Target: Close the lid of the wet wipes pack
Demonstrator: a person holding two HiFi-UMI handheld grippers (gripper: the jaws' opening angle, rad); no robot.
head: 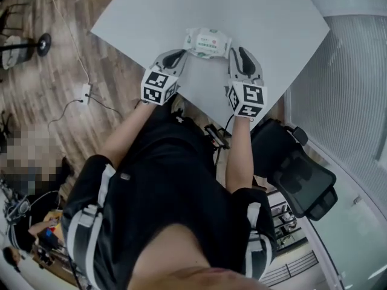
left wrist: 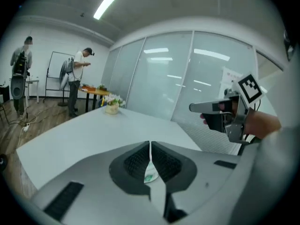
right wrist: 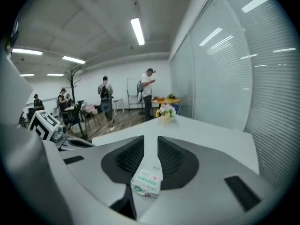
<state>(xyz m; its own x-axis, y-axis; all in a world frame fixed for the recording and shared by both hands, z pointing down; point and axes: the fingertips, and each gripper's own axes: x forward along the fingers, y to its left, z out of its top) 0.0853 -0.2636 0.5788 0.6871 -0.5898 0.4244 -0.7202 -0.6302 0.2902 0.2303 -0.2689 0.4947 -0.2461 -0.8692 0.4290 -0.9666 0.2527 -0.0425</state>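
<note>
The left gripper [head: 180, 54] has its jaws squeezed to a hairline slit and grips nothing. The right gripper [head: 240, 51] stands part open, also empty. Both hover over the table's [head: 260, 17] near edge, their tips flanking the pack [head: 207, 43], which lies flat on the table just ahead. Each gripper view shows it only through the gap, below the jaws, untouched. I cannot tell whether its lid is down. A chair [head: 300, 183] sits close on the right, beside the glass wall [head: 357, 95]. Past the pack, open tabletop runs to a flower pot [right wrist: 166, 112] at the far end.
</note>
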